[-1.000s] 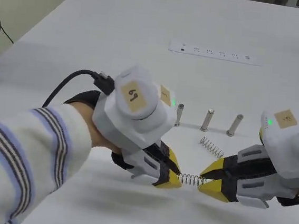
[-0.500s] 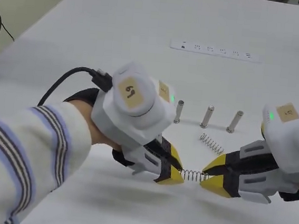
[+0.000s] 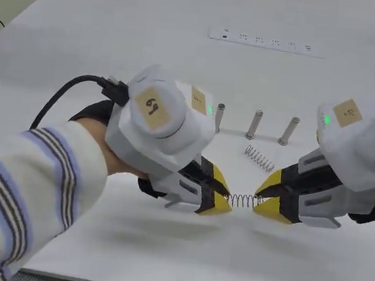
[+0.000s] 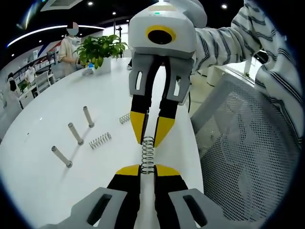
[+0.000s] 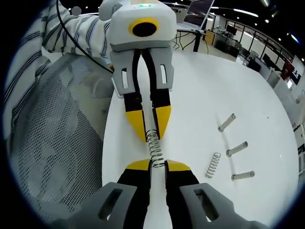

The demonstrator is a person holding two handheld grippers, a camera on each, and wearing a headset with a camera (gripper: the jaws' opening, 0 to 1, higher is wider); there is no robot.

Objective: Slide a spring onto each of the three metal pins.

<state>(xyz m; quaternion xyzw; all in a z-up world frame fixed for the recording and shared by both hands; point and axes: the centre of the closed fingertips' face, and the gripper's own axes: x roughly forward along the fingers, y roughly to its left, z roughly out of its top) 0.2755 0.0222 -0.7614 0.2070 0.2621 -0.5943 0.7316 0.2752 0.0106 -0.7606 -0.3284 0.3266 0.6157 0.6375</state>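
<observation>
Three metal pins (image 3: 254, 124) stand upright in a row on the white table. A short spring (image 3: 243, 200) hangs level between my two grippers, just in front of the pins. My left gripper (image 3: 224, 204) is shut on the spring's left end (image 4: 147, 164). My right gripper (image 3: 259, 204) is shut on its right end (image 5: 157, 161). A loose spring (image 3: 259, 159) lies on the table by the middle pin. In the left gripper view a second loose spring (image 4: 125, 118) lies beyond the first one (image 4: 100, 140), near the pins (image 4: 75, 133).
A white power strip (image 3: 260, 40) lies at the far side of the table. A black cable (image 3: 65, 95) trails from my left gripper. A mesh chair (image 4: 238, 143) stands off the table's near edge. A potted plant (image 4: 97, 50) and a person (image 4: 66, 45) are at the table's far end.
The head camera has moved, shifting the whole picture. Both grippers keep their hold on the spring and have lifted slightly towards the pins.
</observation>
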